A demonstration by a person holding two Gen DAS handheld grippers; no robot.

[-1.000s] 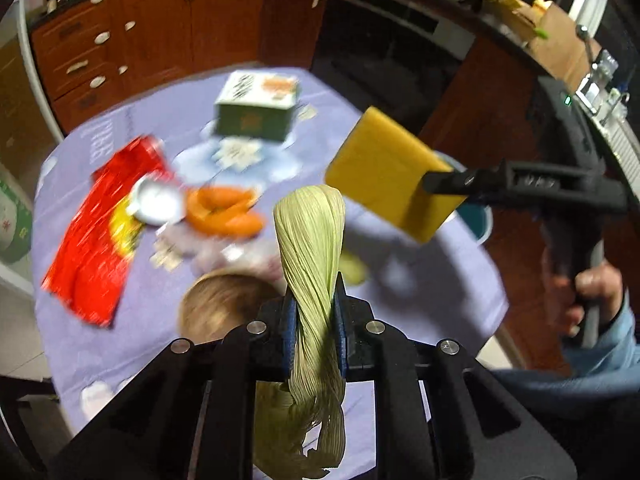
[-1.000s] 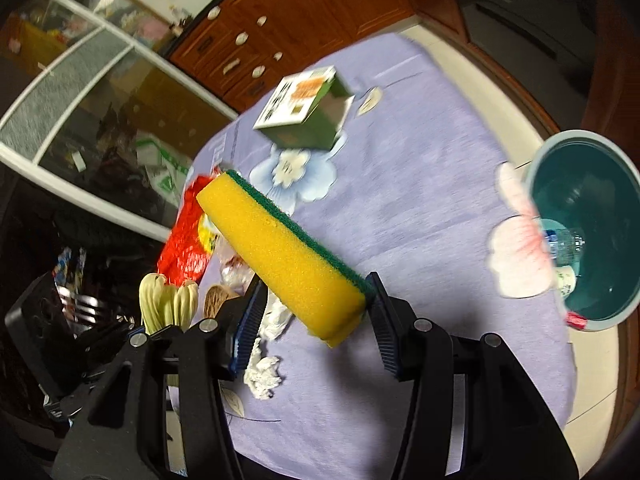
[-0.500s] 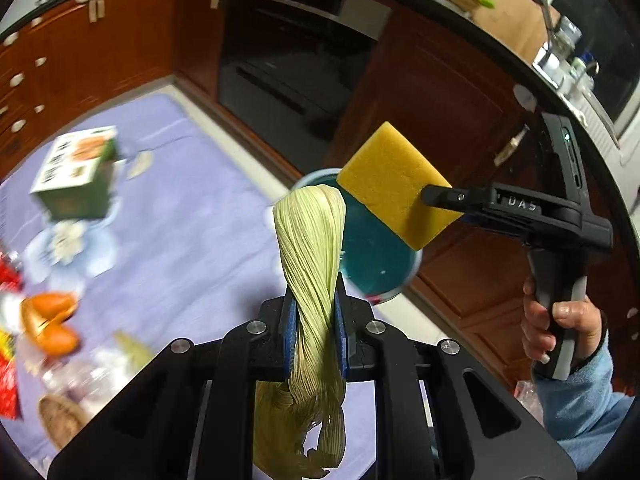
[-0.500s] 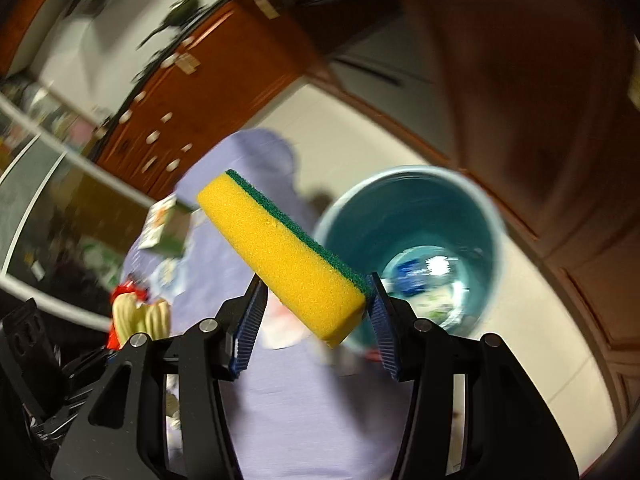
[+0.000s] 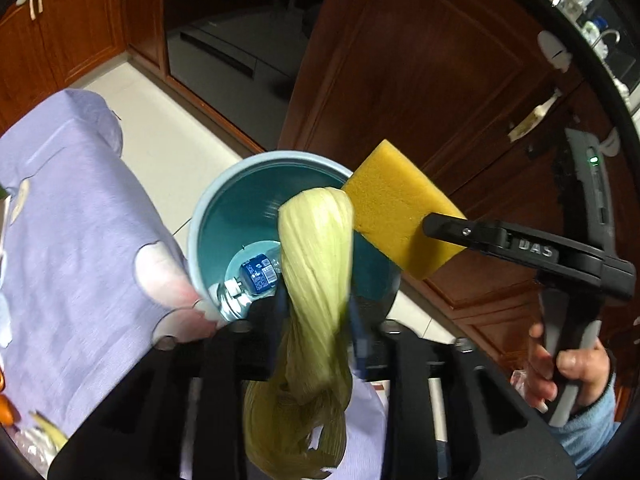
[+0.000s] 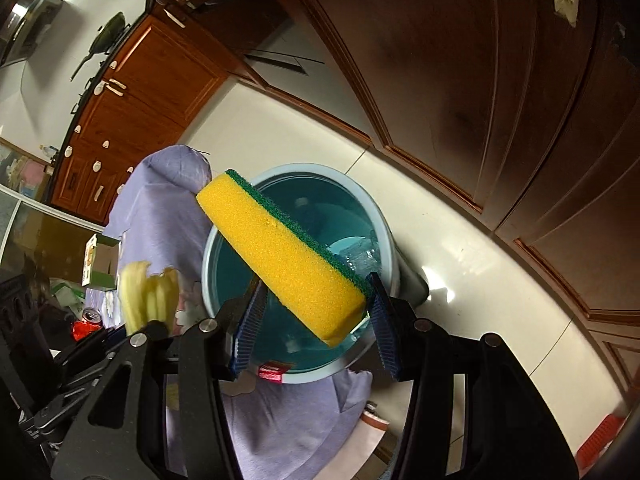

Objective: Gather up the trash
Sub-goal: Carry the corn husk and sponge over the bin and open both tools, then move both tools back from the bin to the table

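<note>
My left gripper [image 5: 316, 312] is shut on a pale green corn husk [image 5: 316, 248] and holds it over the teal trash bin [image 5: 240, 200] on the floor. My right gripper [image 6: 314, 312] is shut on a yellow sponge with a green scrub side [image 6: 280, 256], also above the bin [image 6: 384, 232]. In the left wrist view the sponge [image 5: 396, 208] hangs just right of the husk, over the bin's right rim. The husk [image 6: 148, 292] shows at the left in the right wrist view. A plastic bottle [image 5: 256, 276] lies inside the bin.
The table with the purple cloth [image 5: 72, 216] lies left of the bin, its edge touching the rim. Dark wooden cabinet doors [image 5: 400, 72] stand close behind the bin. A green box [image 6: 98, 260] and a red can [image 6: 86, 320] sit on the far table.
Both grippers have swung from over the table to above the bin, still holding the husk and the sponge. The bin now fills the centre of both views.
</note>
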